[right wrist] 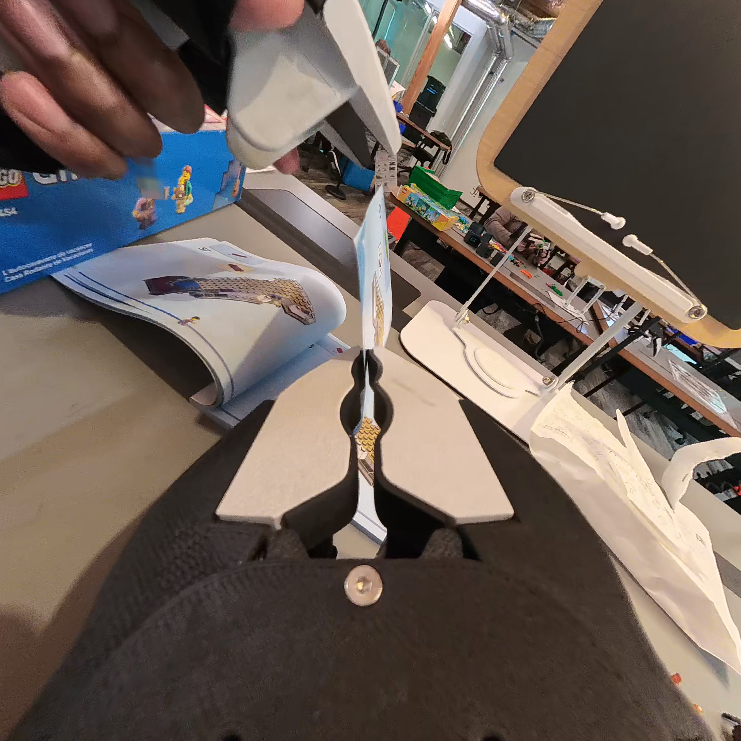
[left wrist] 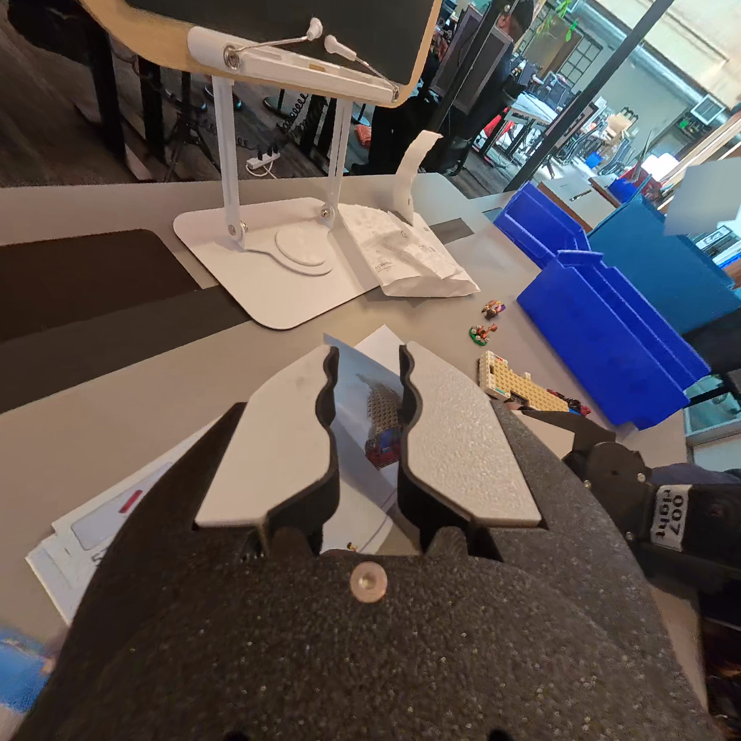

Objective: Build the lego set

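I keep the right hand-held gripper (right wrist: 367,355) pinching one page (right wrist: 375,280) of the instruction booklet (right wrist: 224,304), pads pressed on the sheet's lower edge, and judge a gentle, even lift safest against tearing. The left hand-held gripper (left wrist: 367,353) stands spread, the page apparently loose between its fingers. The pale-blue, glossy booklet lies open on the tabletop (right wrist: 60,401).
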### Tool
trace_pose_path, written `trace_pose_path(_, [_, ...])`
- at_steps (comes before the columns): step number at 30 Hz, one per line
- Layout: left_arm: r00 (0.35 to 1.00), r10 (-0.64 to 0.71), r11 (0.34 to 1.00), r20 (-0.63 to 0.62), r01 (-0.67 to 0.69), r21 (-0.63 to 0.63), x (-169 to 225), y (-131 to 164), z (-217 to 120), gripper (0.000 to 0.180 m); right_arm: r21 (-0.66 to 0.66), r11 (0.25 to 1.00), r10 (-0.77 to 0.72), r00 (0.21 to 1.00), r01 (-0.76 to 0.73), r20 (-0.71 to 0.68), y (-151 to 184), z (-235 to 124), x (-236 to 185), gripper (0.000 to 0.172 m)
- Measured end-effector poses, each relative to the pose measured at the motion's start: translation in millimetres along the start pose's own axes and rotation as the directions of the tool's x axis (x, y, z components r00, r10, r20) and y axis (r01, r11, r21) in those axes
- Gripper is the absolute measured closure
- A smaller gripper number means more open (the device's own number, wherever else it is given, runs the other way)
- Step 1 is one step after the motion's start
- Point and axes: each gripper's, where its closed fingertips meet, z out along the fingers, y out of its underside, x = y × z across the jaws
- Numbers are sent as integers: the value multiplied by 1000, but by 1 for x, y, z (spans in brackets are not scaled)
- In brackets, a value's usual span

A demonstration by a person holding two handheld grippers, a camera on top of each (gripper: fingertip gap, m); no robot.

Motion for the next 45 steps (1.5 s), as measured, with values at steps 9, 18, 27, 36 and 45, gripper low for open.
trace_pose_path(9, [980, -156, 986, -124, 161, 38, 37, 12, 12, 146, 5, 999, 36, 999, -36, -30, 4, 1, 11, 171])
trace_pose_path(18, [983, -39, 988, -180, 65, 140, 69, 27, 10, 140, 17, 996, 86, 996, -85, -25, 7, 3, 19, 170])
trace_pose_path(27, [966, -80, 973, -247, 129, 190, 70, 27, 13, 140, 38, 989, 143, 989, -142, -25, 5, 1, 26, 169])
trace_pose_path(36, [956, -99, 951, -276, 172, 256, 69, 19, 9, 140, 51, 988, 147, 989, -146, -22, 3, 0, 25, 169])
trace_pose_path(45, [952, -110, 943, -287, 191, 272, 66, 19, 8, 140, 59, 985, 162, 986, -161, -22, 1, -1, 26, 169])
